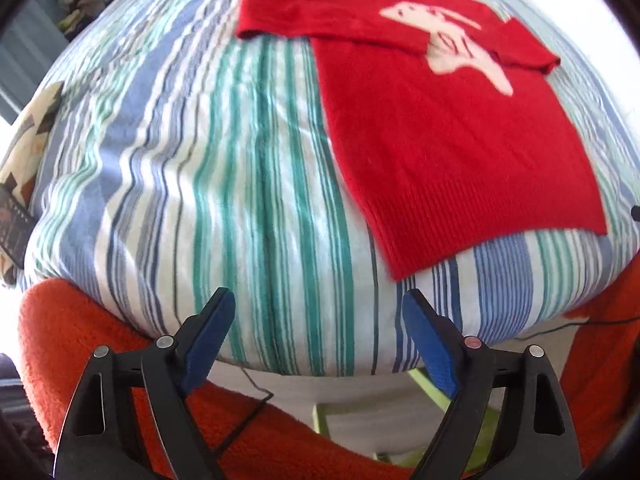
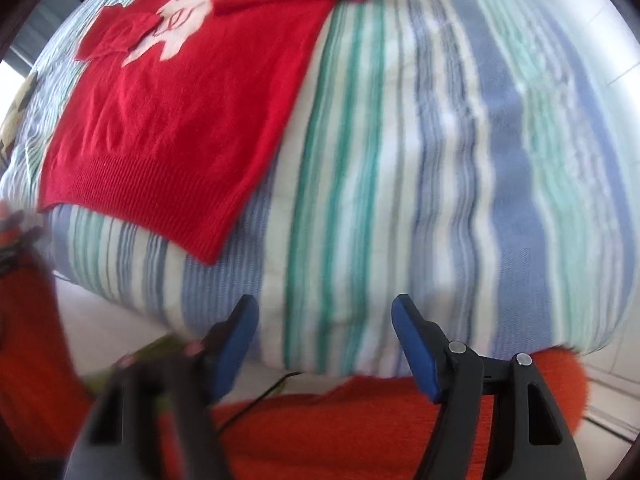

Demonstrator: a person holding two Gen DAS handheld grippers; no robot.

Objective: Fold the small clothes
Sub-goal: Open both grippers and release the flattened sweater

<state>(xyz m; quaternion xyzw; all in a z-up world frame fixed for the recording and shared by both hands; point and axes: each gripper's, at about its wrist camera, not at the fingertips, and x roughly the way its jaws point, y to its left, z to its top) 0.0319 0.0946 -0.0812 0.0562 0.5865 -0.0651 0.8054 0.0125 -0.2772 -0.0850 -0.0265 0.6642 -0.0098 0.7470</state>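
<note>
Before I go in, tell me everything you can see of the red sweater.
The red sweater is a small fuzzy knit with a pale pinkish figure on the chest and a ribbed hem. It lies flat, front up, on the striped bedding, hem toward the bed's near edge, both sleeves folded across the chest. Neither open gripper touches it.

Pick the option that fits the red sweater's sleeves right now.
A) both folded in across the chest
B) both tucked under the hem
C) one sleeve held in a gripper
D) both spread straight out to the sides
A: on the red sweater both sleeves lie across the white chest motif, and neither open gripper touches it.
</note>
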